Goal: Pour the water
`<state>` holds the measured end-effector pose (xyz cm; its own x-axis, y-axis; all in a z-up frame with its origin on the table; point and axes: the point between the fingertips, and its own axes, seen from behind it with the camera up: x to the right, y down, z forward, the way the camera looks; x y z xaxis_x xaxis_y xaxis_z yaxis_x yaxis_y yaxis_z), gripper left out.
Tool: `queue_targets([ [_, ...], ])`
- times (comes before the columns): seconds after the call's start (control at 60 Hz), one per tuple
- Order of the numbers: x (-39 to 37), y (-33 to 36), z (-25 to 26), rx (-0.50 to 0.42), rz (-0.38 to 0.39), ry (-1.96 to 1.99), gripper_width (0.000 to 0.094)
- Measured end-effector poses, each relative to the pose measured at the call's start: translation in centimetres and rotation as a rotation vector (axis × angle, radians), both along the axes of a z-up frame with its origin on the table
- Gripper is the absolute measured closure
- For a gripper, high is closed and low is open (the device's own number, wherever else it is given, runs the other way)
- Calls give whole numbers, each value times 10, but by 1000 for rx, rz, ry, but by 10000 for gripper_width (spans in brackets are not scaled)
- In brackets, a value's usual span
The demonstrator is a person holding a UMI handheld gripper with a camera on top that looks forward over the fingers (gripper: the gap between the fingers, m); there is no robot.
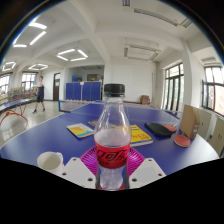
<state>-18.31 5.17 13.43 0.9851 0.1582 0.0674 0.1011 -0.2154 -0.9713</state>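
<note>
Hand-held gripper [111,168] clasps upright bottle [112,135], cap up.

We see a clear glossy plastic bottle [112,135] with a red printed film label and dark matt cap. Desk [50,140] is smooth blue with slight sheen. Fingers [147,172] are white matt plastic; pads magenta and ribbed.

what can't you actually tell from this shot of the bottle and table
- Gripper view: the clear plastic bottle with black cap and red label stands between the hand-held gripper's pads and hides the contact, so the grip is unclear.
- The white cup: only its rim shows; contents hidden.
- Flat books on the blue table: covers too small to read.
- The person far off: too small for detail.
</note>
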Motion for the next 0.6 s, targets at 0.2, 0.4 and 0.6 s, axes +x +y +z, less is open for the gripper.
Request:
queue_targets([
  [0.2,23,-7,-40,-30,-16,24,609],
  [0.4,25,-1,-41,-43,-43,55,442],
  [0.6,32,-45,-28,-168,-91,17,89],
])
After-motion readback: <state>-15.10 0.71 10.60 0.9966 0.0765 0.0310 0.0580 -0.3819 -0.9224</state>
